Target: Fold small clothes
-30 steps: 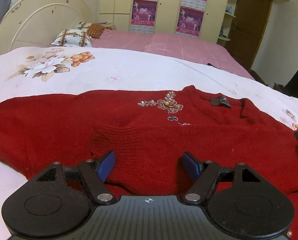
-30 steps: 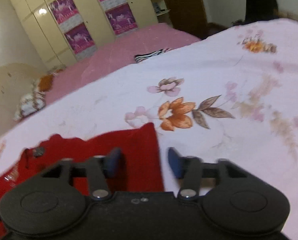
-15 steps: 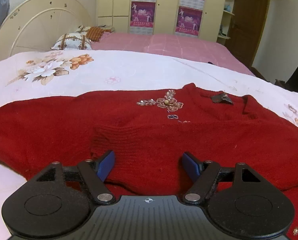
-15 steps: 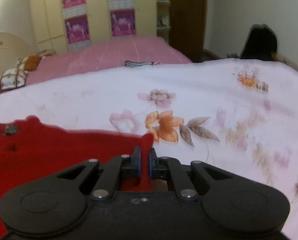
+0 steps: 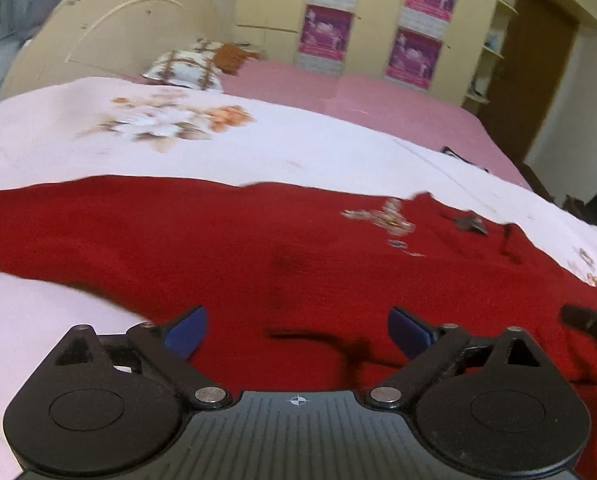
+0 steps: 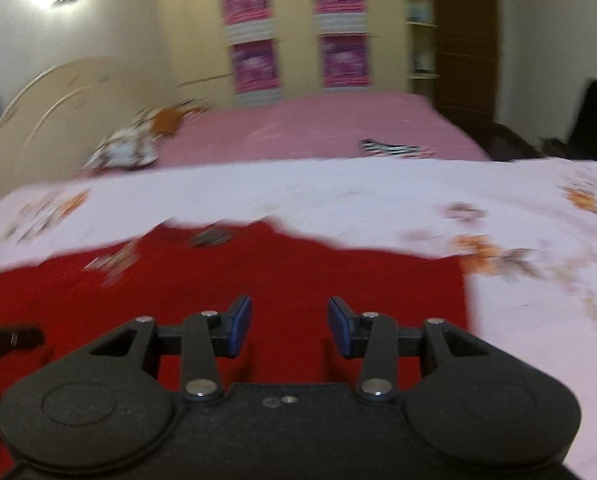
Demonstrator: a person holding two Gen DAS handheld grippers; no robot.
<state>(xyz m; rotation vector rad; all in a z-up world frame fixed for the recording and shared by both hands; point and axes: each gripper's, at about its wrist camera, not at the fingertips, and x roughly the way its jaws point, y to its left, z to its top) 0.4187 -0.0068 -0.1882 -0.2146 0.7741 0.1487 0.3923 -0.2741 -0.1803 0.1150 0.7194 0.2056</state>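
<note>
A red knit sweater [image 5: 258, 248] with a beaded flower trim [image 5: 390, 220] lies spread on the white floral bedspread [image 5: 178, 140]. My left gripper [image 5: 296, 330] is open just above the sweater's near part, with nothing between its blue pads. In the right wrist view the sweater [image 6: 298, 280] fills the lower left, its right edge at the bedspread [image 6: 378, 200]. My right gripper [image 6: 289, 322] is open and empty over the sweater. The tip of the right gripper [image 5: 590, 324] shows at the left wrist view's right edge.
A pink sheet [image 5: 358, 96] covers the far part of the bed, with a patterned pillow [image 5: 186, 68] by the cream headboard [image 5: 110, 36]. A striped cloth [image 6: 394, 148] lies on the pink sheet. A wardrobe with posters [image 5: 378, 20] stands behind.
My right gripper was shut on the sweater's edge half a second ago; now it is open and has swung left over the sweater. My left gripper has shifted left and stays open.
</note>
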